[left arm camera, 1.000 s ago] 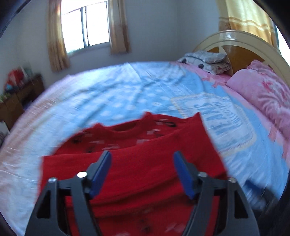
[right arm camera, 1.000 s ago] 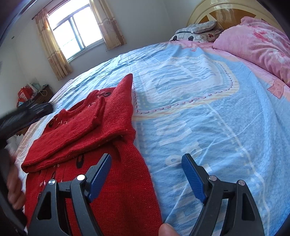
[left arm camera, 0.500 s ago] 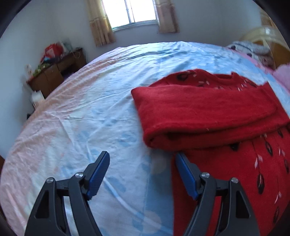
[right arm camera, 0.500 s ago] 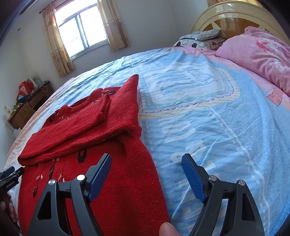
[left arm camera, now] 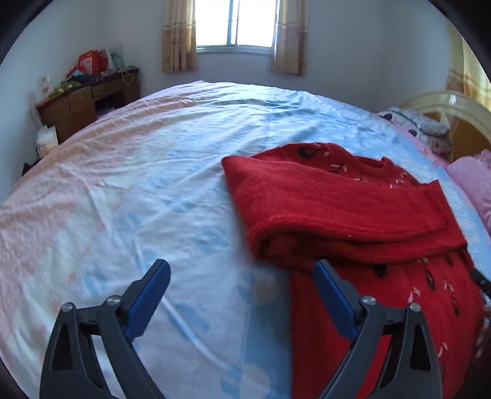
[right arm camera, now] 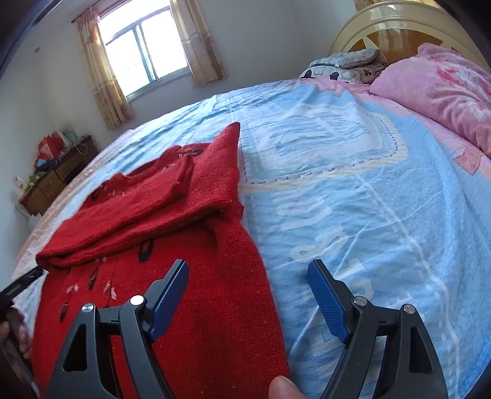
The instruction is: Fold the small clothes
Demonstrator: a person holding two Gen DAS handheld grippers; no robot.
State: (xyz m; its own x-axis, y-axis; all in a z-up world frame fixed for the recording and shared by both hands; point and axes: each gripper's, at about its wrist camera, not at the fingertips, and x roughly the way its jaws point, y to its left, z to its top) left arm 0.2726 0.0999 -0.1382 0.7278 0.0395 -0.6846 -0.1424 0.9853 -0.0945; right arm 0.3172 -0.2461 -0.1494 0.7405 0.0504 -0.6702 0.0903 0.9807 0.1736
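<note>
Sweater (right arm camera: 172, 261) on bed sheet (right arm camera: 353, 199), pillow (right arm camera: 435, 95) by headboard (right arm camera: 396, 27), desk (left arm camera: 89, 101) beside bed

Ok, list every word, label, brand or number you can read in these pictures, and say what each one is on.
Nothing can be read with certainty.
bedsheet: large pale printed letters, too faint and distorted to read.
red bag on the desk: white marks, too small to read.
red sweater: dark and pale pattern only, no lettering visible.
</note>
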